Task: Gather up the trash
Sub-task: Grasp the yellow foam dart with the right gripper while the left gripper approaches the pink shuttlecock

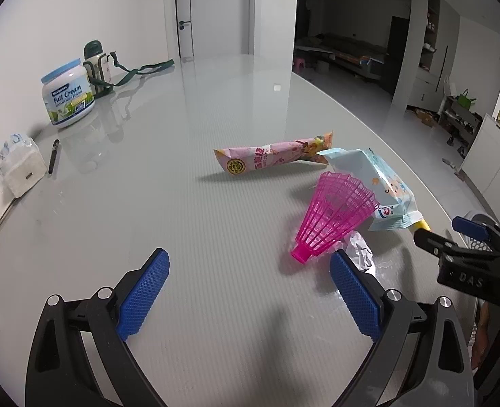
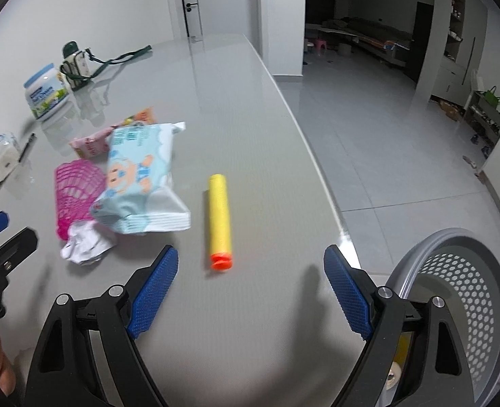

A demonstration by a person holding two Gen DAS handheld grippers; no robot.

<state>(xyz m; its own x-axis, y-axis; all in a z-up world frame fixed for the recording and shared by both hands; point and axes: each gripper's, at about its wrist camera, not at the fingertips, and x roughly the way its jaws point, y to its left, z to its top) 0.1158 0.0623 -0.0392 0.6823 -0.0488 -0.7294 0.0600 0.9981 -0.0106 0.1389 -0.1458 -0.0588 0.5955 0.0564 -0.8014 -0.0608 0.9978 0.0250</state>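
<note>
1. Table [image 2: 250, 108] runs bare along its right edge; a grey bin [image 2: 467, 271] sits past it.
2. Wipes packet [image 2: 141, 176], pink basket [image 1: 334, 217], yellow dart [image 2: 220, 217] and crumpled paper [image 2: 85, 247] cluster mid-table.
3. Left gripper [image 1: 250, 291] and right gripper [image 2: 250, 291] hover spread, empty.

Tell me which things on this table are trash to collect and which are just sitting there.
Trash: pink wrapper, blue packet, pink shuttlecock, crumpled paper, foam dart; bin takes them.

Lying about: milk powder tub, bottle, pen, tissue pack.
</note>
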